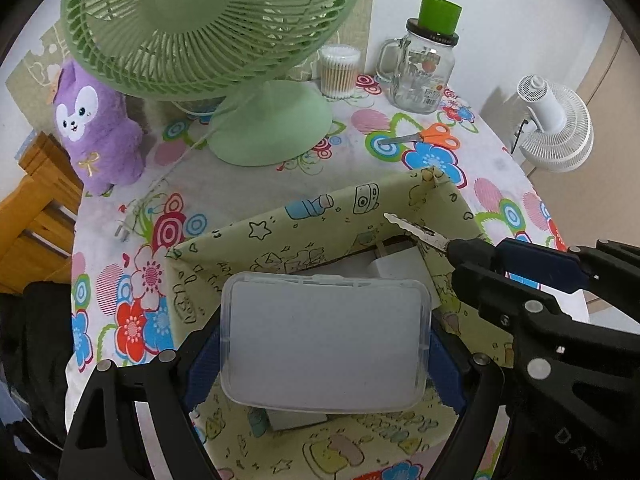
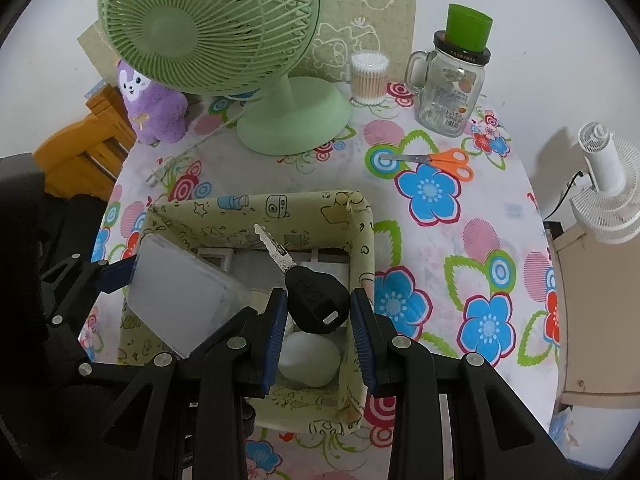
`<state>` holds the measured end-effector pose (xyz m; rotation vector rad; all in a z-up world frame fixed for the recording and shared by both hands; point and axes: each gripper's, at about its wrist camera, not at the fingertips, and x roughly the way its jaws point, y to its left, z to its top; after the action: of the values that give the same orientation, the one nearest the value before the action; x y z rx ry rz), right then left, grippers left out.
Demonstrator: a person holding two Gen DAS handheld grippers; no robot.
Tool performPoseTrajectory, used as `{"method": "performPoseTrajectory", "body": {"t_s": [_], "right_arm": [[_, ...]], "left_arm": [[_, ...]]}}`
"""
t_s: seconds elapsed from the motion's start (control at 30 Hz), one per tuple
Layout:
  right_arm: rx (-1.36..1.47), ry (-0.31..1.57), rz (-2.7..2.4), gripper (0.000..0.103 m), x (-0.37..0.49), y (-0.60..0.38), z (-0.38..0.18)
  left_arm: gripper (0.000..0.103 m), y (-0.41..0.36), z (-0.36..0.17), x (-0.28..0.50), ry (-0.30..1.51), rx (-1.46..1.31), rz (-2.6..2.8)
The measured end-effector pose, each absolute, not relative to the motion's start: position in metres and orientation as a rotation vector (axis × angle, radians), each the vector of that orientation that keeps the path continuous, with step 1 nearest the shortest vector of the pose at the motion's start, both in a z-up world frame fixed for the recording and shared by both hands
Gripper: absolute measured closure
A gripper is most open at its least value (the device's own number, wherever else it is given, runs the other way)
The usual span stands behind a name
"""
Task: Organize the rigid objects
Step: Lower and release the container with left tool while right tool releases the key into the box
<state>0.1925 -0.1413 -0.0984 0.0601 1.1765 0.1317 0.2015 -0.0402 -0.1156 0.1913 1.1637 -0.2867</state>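
Floral table (image 2: 448,208); left fingers (image 1: 448,364) clamping plastic case (image 1: 326,340), right fingers (image 2: 362,316) clamping key (image 2: 316,300).

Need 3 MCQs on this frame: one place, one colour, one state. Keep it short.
1. Where do the scissors lie?
A. in the storage box
B. on the tablecloth, right of the green fan's base
C. inside the glass jar

2. What colour are the scissor handles?
A. orange
B. purple
C. white

3. What is the right gripper doing?
A. hanging open and empty
B. shut on a cotton-swab tub
C. shut on the key, above the box

Answers:
1 B: the scissors rest flat on the flowered cloth, between the fan base and the jar.
2 A: both handle loops are orange.
3 C: the key's black head sits between the blue pads, blade pointing out over the open box; the left gripper holds a clear case beside it.
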Motion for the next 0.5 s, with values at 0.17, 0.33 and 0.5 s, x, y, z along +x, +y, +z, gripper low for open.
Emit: {"method": "performPoseTrajectory", "body": {"t_s": [0.17, 0.33, 0.5], "right_arm": [[0.066, 1.175, 0.132, 0.068, 0.197, -0.143, -0.100], [0.057, 1.179, 0.140, 0.068, 0.202, -0.145, -0.102], [0.052, 1.188, 0.142, 0.068, 0.205, -0.148, -0.106]], "left_arm": [[0.015, -0.042, -0.122, 0.209, 1.173, 0.156, -0.290], [0.014, -0.048, -0.130, 0.216, 1.179, 0.151, -0.300], [0.014, -0.052, -0.138, 0.221, 1.178, 0.157, -0.300]]}}
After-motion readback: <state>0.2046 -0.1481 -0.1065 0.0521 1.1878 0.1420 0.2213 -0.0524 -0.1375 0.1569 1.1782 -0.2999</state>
